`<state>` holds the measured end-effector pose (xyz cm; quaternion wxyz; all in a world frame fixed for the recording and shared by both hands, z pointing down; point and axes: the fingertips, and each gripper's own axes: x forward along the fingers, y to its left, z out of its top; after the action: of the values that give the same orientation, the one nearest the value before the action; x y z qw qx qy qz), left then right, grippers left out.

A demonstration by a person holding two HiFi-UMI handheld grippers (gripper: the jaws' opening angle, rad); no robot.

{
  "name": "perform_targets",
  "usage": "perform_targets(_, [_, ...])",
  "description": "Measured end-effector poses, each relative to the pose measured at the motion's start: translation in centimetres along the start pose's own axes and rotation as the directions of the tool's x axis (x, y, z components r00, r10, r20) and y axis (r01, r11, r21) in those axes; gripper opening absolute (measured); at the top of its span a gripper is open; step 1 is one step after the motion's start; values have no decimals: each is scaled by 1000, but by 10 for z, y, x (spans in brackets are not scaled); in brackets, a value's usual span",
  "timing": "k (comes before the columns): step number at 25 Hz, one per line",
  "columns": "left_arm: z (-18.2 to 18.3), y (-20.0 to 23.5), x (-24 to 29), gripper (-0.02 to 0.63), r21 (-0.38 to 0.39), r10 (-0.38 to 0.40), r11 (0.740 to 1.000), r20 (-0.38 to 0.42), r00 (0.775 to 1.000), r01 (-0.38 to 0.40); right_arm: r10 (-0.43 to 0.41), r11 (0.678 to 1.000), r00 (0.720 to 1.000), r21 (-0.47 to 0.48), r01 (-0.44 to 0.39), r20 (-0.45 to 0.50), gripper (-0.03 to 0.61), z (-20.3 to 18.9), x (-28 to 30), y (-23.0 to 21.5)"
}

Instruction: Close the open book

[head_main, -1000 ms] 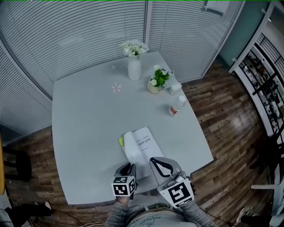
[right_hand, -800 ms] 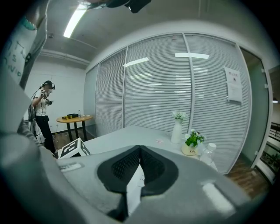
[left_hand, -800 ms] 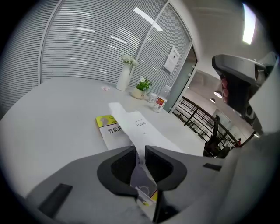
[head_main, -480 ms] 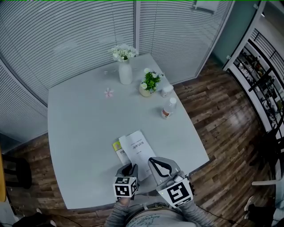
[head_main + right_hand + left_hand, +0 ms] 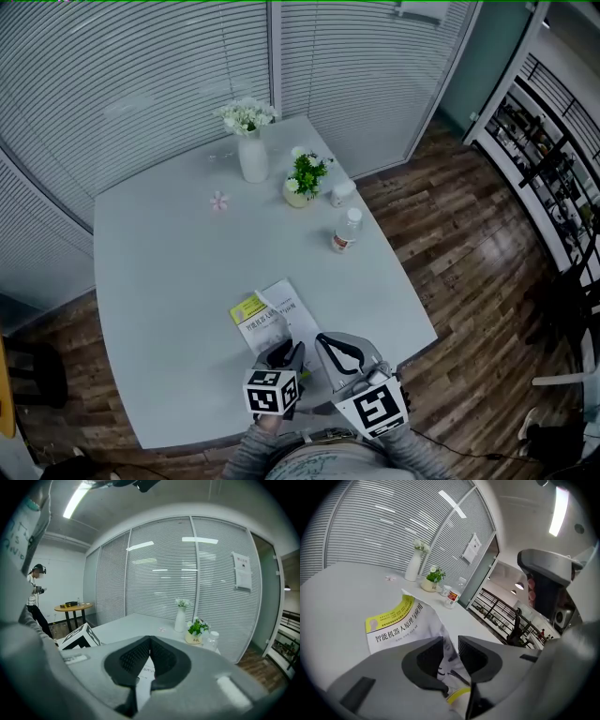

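The book [image 5: 267,317] lies near the front edge of the grey table [image 5: 159,272]. Its yellow-and-white cover [image 5: 396,625] with printed title faces up. The near part of that sheet curves up between the jaws of my left gripper [image 5: 284,356], whose jaws [image 5: 450,649] are opening, with a gap beside the paper. My right gripper [image 5: 330,345] hovers just right of the book, its tips touching and nothing in them. In the right gripper view the shut gripper [image 5: 150,640] points over the book's white page [image 5: 146,671] toward the far side.
A white vase of flowers [image 5: 251,155], a potted plant [image 5: 302,183], a small jar [image 5: 342,192] and a plastic bottle [image 5: 345,230] stand at the far right of the table. A pink flower [image 5: 218,200] lies mid-table. Wooden floor surrounds the table.
The page that stood curled up over the open book has swung over to the left, so the yellow cover now faces up. The left gripper moved right and its jaws widened.
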<state>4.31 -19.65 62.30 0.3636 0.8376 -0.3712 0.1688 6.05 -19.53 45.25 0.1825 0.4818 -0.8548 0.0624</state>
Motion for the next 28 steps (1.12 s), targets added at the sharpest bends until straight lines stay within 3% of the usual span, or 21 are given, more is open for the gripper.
perform_targets(7, [23, -12, -12, 131, -22, -51, 998, 102, 994, 53, -6, 1000, 1000, 1, 6, -1, 2, -7, 0, -5])
perform_targets(14, [51, -31, -29, 147, 54, -104, 994, 180, 978, 96, -4, 1000, 1000, -4, 4, -4, 2, -9, 2, -3])
perform_targets(24, [40, -17, -36, 144, 34, -75, 997, 131, 988, 72, 3, 1000, 1000, -2, -3, -9, 2, -8, 8, 4])
perform_targets(28, [37, -15, -43, 73, 66, -70, 996, 123, 990, 62, 13, 1000, 1000, -3, -13, -15, 2, -14, 10, 9])
